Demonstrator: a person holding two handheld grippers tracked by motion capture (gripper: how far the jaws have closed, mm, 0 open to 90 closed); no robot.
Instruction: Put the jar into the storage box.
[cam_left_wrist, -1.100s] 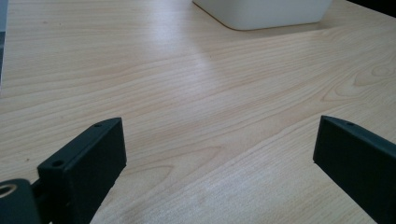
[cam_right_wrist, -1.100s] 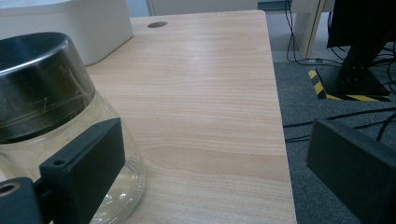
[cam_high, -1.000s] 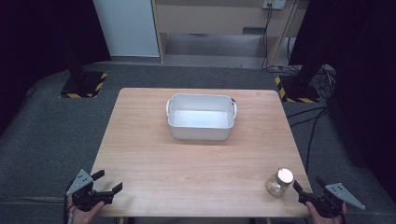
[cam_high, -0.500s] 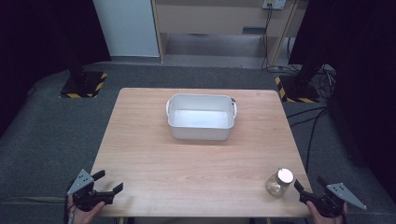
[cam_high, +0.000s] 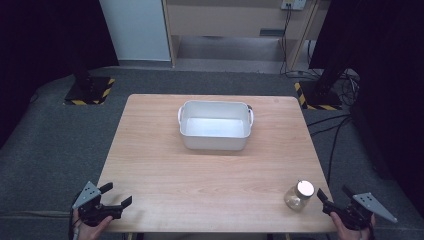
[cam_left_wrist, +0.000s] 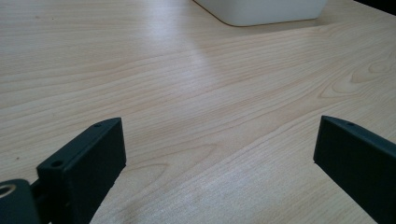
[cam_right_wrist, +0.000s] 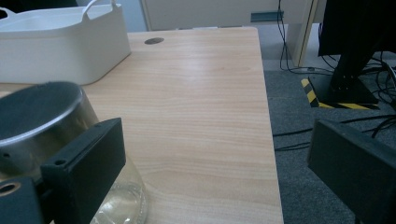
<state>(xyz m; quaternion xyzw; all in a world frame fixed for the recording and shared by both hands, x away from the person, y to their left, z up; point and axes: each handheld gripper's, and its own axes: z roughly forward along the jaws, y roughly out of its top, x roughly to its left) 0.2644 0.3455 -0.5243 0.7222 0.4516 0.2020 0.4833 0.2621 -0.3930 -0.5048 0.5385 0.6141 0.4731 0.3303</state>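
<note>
Nothing has moved since the earlier frames: both grippers sit where they were and the jar has not shifted.

From my end, the left gripper (cam_high: 116, 196) hovers at the table's (cam_high: 210, 170) near left corner, jaws spread wide with bare wood between them. In the left gripper view I see only wood grain between its jaws, with the white tub (cam_left_wrist: 261, 9) far off at the top edge.

Right gripper (cam_high: 331, 196) sits just off the near right corner, jaws also spread, gripping nothing. The glass jar (cam_high: 298, 195) with a silver metal lid stands upright near that corner, just beside the right gripper and apart from it. In the right gripper view the jar (cam_right_wrist: 46, 140) is partly hidden behind one jaw, outside the gap between the jaws.

White tub (cam_high: 215, 126) with two handles stands mid-table toward the far edge, well apart from the jar.

Readable text: I see none. No label on the jar, no brand on the tub. Only markings in sight are yellow-black hazard stripes on the stand bases (cam_high: 91, 90) on the floor.
</note>
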